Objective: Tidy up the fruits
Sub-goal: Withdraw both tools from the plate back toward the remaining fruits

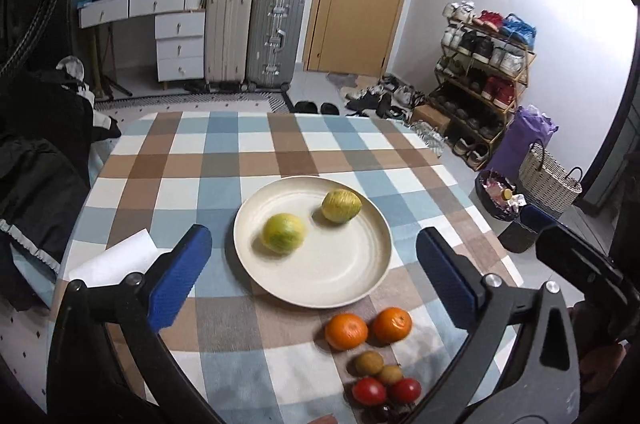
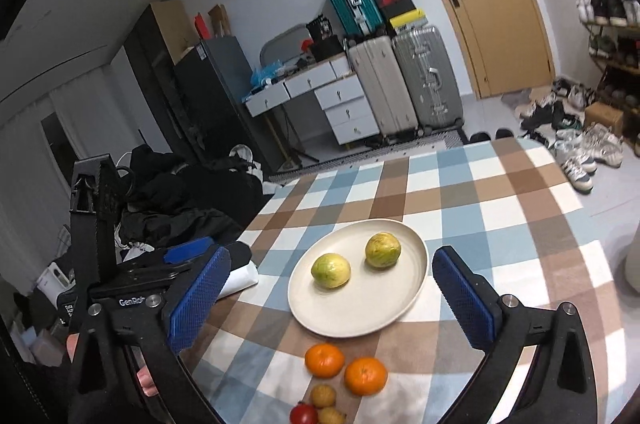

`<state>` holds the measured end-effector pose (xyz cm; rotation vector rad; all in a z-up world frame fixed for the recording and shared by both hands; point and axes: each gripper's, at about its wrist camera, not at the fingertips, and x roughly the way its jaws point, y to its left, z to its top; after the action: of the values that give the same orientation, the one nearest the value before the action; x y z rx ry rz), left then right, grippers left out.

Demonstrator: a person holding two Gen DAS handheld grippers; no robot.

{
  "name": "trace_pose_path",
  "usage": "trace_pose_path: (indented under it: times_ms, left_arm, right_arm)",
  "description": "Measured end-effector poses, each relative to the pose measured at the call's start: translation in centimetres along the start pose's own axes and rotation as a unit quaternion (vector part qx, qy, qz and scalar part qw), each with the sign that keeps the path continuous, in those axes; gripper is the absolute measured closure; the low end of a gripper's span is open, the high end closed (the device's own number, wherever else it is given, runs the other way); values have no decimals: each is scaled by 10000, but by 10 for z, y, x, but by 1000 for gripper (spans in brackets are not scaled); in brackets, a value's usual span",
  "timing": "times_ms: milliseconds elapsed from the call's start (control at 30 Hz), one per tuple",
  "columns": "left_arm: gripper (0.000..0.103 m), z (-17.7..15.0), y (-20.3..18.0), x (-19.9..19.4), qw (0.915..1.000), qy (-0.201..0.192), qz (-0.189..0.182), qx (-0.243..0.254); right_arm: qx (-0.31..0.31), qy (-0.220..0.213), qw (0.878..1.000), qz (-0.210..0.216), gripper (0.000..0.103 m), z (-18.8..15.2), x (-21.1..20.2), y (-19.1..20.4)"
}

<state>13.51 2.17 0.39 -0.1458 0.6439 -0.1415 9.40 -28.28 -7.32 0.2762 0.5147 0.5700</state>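
A cream plate (image 1: 352, 276) (image 2: 360, 316) sits mid-table and holds two yellow-green fruits (image 1: 285, 233) (image 2: 331, 270), the second one (image 1: 341, 205) (image 2: 383, 250) farther back. In front of the plate lie two oranges (image 1: 346, 331) (image 2: 324, 360), two small brown fruits (image 1: 369, 362) (image 2: 323, 395) and red tomatoes (image 1: 369, 391) (image 2: 304, 414). My left gripper (image 1: 316, 272) hangs open above the plate's near side with nothing between its fingers. My right gripper (image 2: 332, 300) is open too, empty, framing the plate. The left gripper (image 2: 176, 260) also shows at the right wrist view's left edge.
A white paper (image 1: 116, 256) lies on the checked tablecloth (image 1: 224, 152) at the left. Dark clothes (image 2: 180, 196) are piled past the table's left edge. Suitcases (image 1: 256, 36), a desk with drawers (image 1: 176, 40), a door and a shoe rack (image 1: 484, 72) stand behind.
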Motion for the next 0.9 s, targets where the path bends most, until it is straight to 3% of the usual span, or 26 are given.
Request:
trace_pose_path:
  times_ms: [300,400,900]
  left_arm:
    - [1,-47,-11,-38,10000,77,-45,7]
    - [1,-63,-12,-37,9997,203,-110,80]
    - [1,-150,1,-13,9947,970,-229,258]
  right_arm:
    - [-366,-279,9985,-290,0,-50,-52,29]
    - [-172,-95,9983,-548,0,-67,-53,26]
    - [291,526,9945,-853,0,-148,-52,2]
